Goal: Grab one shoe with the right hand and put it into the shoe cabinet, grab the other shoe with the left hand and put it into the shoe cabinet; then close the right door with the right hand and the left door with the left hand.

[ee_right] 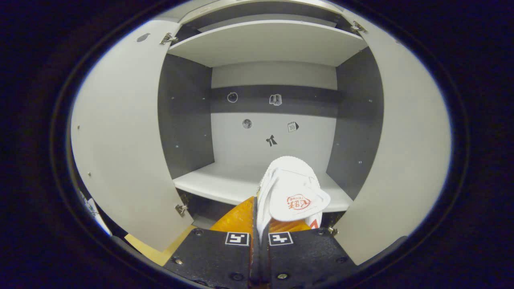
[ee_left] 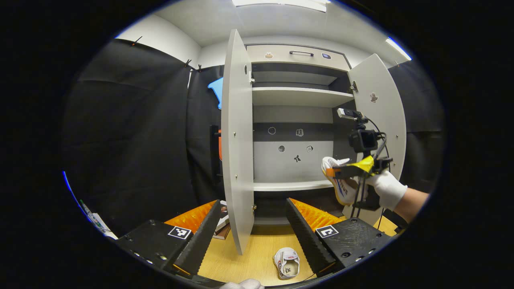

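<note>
1. White low-top shoe with red lettering on its tongue [ee_right: 290, 192]: pinched by its side wall between the fingers of the right gripper [ee_right: 259, 241], toe pointing into the cabinet, raised just in front of the lower shelf. Holding it by the collar leaves the sole free to be set down flat.
2. Right gripper, seen from the left gripper view [ee_left: 349, 171]: a white-gloved hand [ee_left: 387, 188] carries it level with the opening, the same shoe [ee_left: 341, 182] hanging from its nearly closed fingers.
3. Pale grey two-door shoe cabinet [ee_right: 273, 132]: both doors stand wide, which gives clear entry; the white lower shelf [ee_right: 225, 182] is bare and, by judgement, the intended resting place.
4. Second white shoe [ee_left: 287, 263]: lies opening-up on the light wooden floor [ee_left: 249, 253] before the cabinet, awaiting the left hand.
5. Left gripper [ee_left: 253, 237]: fingers spread wide, holding nothing, hovering above the floor near that shoe.
</note>
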### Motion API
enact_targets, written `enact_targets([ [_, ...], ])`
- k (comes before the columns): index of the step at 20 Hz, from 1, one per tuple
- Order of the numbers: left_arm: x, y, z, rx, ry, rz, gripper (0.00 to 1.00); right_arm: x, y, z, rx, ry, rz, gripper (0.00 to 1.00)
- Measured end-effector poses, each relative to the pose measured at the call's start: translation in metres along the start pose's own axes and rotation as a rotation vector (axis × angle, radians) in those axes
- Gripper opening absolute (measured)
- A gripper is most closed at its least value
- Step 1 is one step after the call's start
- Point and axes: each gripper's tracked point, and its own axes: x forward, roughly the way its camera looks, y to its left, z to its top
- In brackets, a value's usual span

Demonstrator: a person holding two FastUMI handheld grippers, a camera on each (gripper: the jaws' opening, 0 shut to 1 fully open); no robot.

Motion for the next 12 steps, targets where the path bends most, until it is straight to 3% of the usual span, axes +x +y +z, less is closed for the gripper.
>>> enact_targets([
  [6, -0.006, 0.009, -0.002, 0.015, 0.02, 0.106, 0.96, 0.103, -0.008, 0.038, -0.041, 0.049, -0.007, 0.05],
  [12, -0.011, 0.011, -0.003, 0.006, 0.026, 0.174, 0.96, 0.184, -0.013, 0.013, -0.05, 0.237, -0.024, 0.05],
])
